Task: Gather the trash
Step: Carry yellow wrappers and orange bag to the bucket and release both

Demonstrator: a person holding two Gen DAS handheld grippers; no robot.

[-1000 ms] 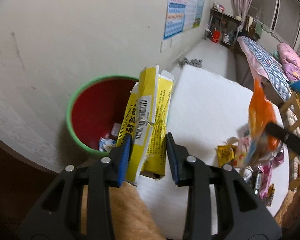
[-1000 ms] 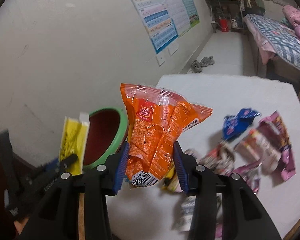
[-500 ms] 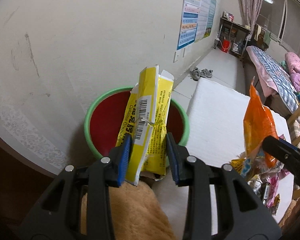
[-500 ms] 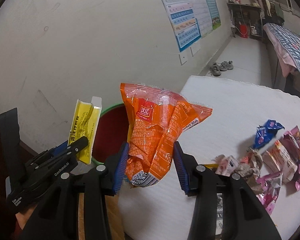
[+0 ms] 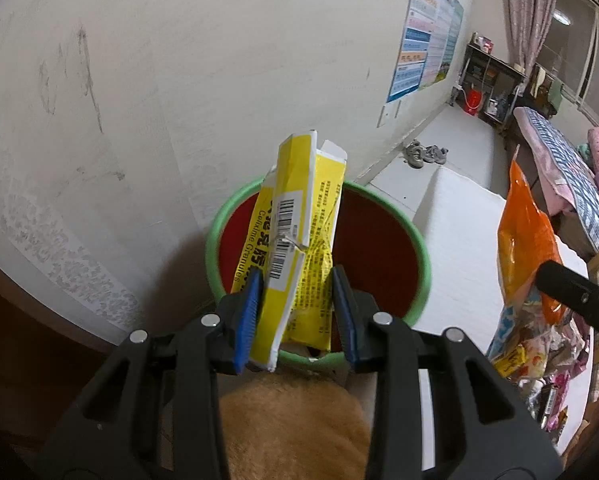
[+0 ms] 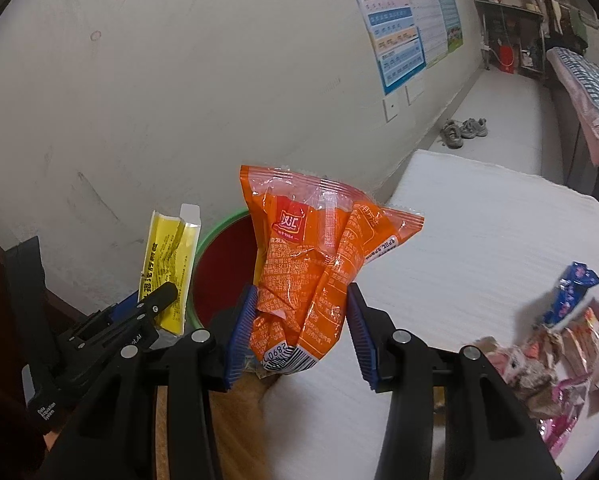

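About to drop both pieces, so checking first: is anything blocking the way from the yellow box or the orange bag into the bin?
Nothing visible. The yellow box sits over the bin's open mouth; the orange bag is beside its rim.

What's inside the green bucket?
The green bucket shows bare red inner wall. The yellow medicine box, held by the left hand-held gripper, covers the middle and bottom, so any trash in there is hidden.
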